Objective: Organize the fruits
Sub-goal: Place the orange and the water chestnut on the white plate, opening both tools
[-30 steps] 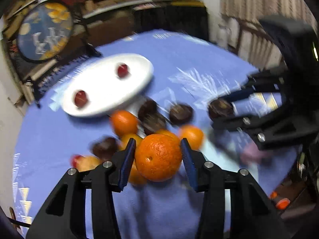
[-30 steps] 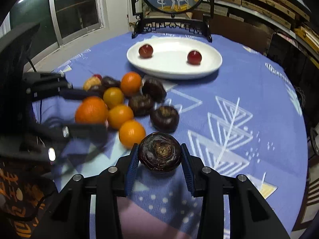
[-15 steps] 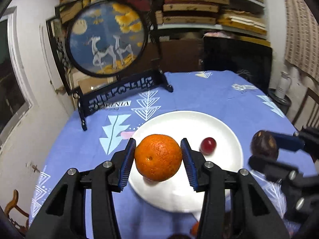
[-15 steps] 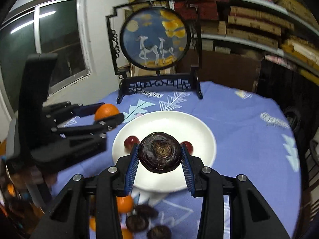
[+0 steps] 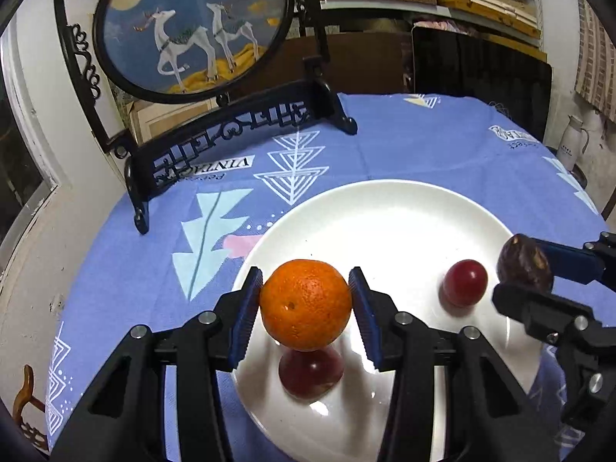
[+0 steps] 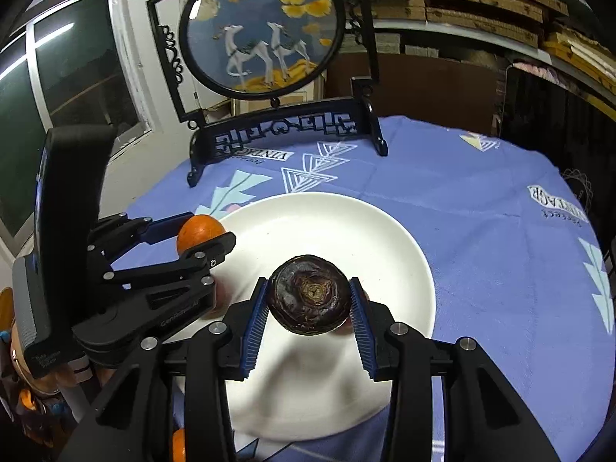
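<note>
1. Fruit for sorting sits in both our tools: we carry an orange (image 5: 306, 304) in the left gripper (image 5: 306, 308) and a dark, wrinkled round fruit (image 6: 310, 294) in the right gripper (image 6: 310, 304).
2. Both fruits hang over the white plate (image 5: 385, 215), which lies straight below and ahead of the fingers on the blue tablecloth (image 5: 404, 146). We judge that the coming move is a drop straight down, not a reach.
3. Under the orange, almost in line with it, lies a red fruit (image 5: 310, 379); a second red fruit (image 5: 464, 283) rests further right, close to where our right gripper comes in. We cannot tell how much air separates the orange from the one beneath it.
4. The bare part of the plate lies beyond the fingertips, toward the framed deer screen (image 5: 192, 27) at the far edge. We judge that nudging forward before letting go keeps the orange off the red fruit.
5. Neither held fruit has a long axis worth minding; both are near round and liable to roll.
6. Our left hand covers the plate's left part, our right its middle and right.
7. Left pads are clamped on the orange's flanks, partly closed.
8. Right pads are clenched on the dark fruit, its stem scar facing the camera.
</note>
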`<state>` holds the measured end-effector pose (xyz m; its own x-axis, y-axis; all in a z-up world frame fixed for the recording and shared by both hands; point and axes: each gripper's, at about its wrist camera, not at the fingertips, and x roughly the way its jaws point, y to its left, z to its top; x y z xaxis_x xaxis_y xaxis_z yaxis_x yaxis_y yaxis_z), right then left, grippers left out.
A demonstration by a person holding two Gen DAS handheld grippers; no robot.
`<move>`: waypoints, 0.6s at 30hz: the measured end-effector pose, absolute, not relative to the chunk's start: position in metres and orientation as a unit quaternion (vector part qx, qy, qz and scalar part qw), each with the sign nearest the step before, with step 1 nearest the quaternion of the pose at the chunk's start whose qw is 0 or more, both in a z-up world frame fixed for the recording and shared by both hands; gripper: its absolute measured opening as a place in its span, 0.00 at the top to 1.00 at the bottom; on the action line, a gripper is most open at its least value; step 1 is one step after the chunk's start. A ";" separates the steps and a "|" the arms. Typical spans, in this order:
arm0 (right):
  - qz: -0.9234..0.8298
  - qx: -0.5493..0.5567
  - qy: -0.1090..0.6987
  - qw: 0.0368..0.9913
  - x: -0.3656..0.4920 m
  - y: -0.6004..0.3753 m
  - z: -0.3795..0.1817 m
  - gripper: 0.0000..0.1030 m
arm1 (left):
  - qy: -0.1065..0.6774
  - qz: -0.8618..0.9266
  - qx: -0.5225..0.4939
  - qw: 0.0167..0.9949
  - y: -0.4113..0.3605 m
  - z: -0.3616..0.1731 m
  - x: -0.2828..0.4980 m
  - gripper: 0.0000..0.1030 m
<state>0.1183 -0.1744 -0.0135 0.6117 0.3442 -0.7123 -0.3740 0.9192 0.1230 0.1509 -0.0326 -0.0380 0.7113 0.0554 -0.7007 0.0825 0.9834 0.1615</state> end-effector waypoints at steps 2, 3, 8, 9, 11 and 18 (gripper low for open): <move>0.190 -0.019 0.397 0.898 0.125 -0.173 -0.018 0.58 | 0.376 -0.003 0.090 0.922 -0.032 -0.039 0.154 0.47; 0.189 -0.017 0.396 0.899 0.127 -0.174 -0.018 0.56 | 0.371 0.004 0.090 0.924 -0.031 -0.038 0.154 0.34; 0.184 0.004 0.382 0.906 0.120 -0.184 -0.010 0.45 | 0.355 0.012 0.088 0.931 -0.023 -0.029 0.146 0.28; 0.183 0.000 0.381 0.906 0.117 -0.184 -0.008 0.45 | 0.353 0.014 0.089 0.931 -0.022 -0.028 0.144 0.27; 0.182 -0.003 0.381 0.906 0.111 -0.185 -0.005 0.45 | 0.352 0.014 0.088 0.932 -0.020 -0.026 0.139 0.26; 0.186 -0.027 0.376 0.907 0.075 -0.183 0.005 0.42 | 0.342 0.008 0.094 0.935 -0.017 -0.018 0.108 0.21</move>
